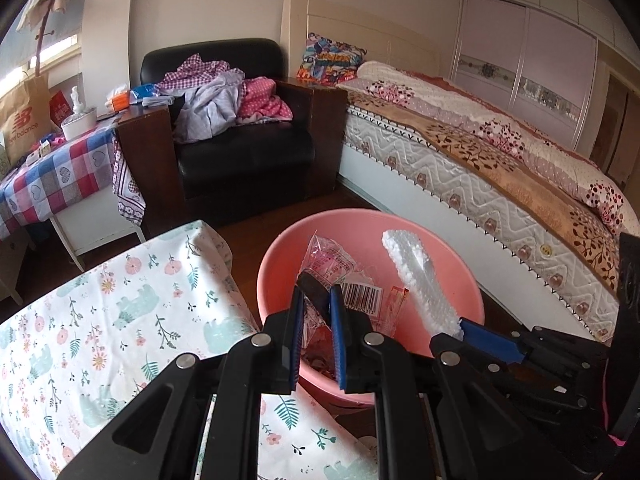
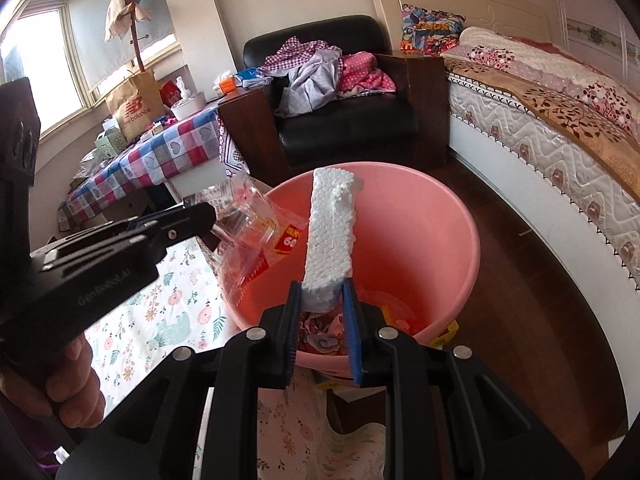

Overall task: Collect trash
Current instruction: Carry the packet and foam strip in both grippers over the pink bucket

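Both claws hang over the pink bucket [image 1: 460, 276], each pinching a piece of trash. Left claw [image 1: 318, 304] has its blue pads squeezed on a crinkly clear plastic wrapper [image 1: 330, 266] with a barcode label, held just ahead of its tips and inside the bucket's round rim. Right claw [image 2: 320, 300] has its pads closed on the bottom end of a white foam strip [image 2: 330, 228], which stands up and leans a little away from the claw, its top near the far rim. Just to the left of the left claw is the edge of a table with a flowered cloth [image 1: 100, 320], touching or almost touching the bucket. To the right of the right claw there is open brown wood floor [image 2: 532, 320], then the side of the bed [image 2: 540, 148]. Far ahead of both claws sits a black armchair [image 1: 240, 152] piled with clothes. Only the right claw's camera shows more trash lying low in the bucket, near its own tips, and the person's left hand [image 2: 76, 384] around the other claw's handle. The left camera shows the right claw [image 1: 460, 326] from the side, gripping the foam.
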Available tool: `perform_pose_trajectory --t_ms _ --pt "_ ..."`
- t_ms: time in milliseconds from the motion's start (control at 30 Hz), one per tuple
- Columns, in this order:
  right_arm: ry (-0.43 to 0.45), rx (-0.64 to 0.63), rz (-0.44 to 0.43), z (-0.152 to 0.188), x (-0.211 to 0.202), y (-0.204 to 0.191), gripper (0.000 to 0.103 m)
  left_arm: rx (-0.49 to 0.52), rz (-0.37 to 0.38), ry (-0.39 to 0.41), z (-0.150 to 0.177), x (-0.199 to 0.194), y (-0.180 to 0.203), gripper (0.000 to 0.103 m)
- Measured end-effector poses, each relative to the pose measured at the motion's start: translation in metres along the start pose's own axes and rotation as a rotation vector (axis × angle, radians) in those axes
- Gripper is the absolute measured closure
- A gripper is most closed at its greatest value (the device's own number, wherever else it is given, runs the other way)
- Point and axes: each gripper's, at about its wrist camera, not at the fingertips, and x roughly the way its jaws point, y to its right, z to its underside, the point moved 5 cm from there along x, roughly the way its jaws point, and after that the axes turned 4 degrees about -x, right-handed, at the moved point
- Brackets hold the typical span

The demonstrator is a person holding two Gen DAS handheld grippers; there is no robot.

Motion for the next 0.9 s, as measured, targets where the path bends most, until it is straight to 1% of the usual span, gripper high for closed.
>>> perform_pose_trajectory --t_ms 233,900 --pt "-0.019 0.0 0.015 -0.001 0.009 0.0 0.082 0.011 -0.009 -0.039 0.007 0.018 -0.002 0.09" --pt "-0.048 -0.006 0.032 0.0 0.021 0.002 0.082 -0.007 0.013 -0.075 0.01 0.036 -0.003 0.089"
